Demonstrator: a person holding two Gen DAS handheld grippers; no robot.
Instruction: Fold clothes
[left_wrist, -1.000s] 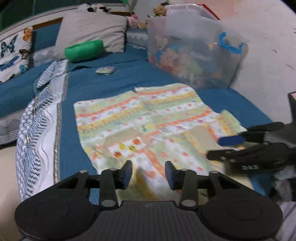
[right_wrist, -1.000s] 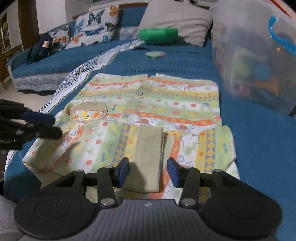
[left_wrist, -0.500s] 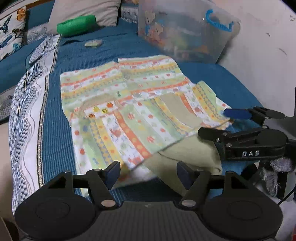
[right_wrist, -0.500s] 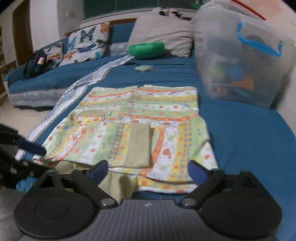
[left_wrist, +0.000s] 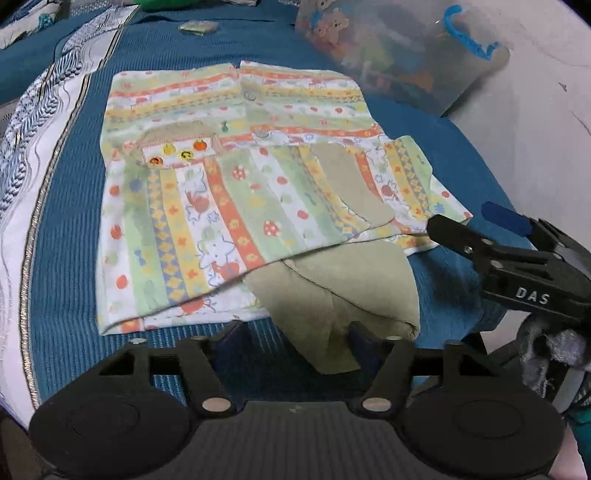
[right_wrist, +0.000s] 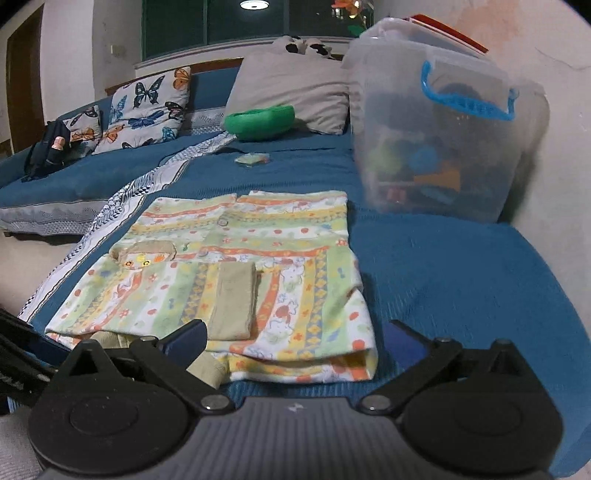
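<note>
Blue ribbed bedcover (left_wrist: 458, 173) is stretching across the bed, serving as the folding surface, with the wall close on one side. At the near edge the left claw (left_wrist: 295, 334) is hanging low over the cover, its jaws closing around the olive-green collar flap (left_wrist: 343, 280) that is sticking out from under the garment; the pads do not look pressed on the cloth yet. Beside it the right claw (right_wrist: 295, 339) is standing with its jaws spread as wide as they go, holding nothing, hovering over the folded hem. Just beyond both lies the pastel striped cotton children's shirt with cartoon print (left_wrist: 229, 184), flat on the cover, its lower part doubled over the chest, probably so the next fold lands squarely. Farther back, a clear plastic storage tub with a blue handle (right_wrist: 443, 147) is sitting against the wall, and a green plush cushion (right_wrist: 260, 122) is resting by a grey pillow (right_wrist: 291, 92).
</note>
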